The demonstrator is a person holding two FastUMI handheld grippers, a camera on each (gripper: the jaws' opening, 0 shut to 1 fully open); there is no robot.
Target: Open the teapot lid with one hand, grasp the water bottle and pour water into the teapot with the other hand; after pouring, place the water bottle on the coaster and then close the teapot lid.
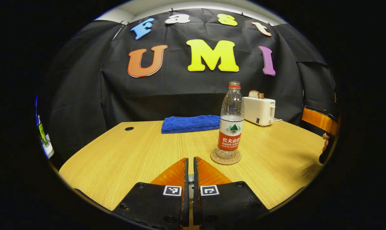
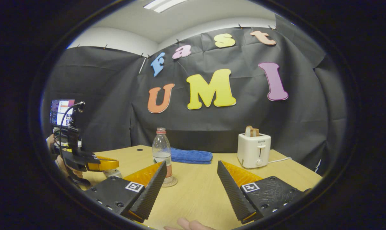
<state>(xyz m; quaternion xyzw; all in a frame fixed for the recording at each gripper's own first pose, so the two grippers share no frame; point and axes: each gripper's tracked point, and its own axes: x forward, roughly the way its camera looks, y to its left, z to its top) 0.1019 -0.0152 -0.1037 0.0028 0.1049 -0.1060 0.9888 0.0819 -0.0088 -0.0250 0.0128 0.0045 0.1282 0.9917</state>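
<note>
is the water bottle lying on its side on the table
No, the water bottle stands upright on the round coaster, its cap still on, in the left gripper view.

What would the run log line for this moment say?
left gripper: shut on something small, unclear | right gripper: open, empty | clear plastic water bottle: upright on round cork coaster | phase: bottle placed
</note>
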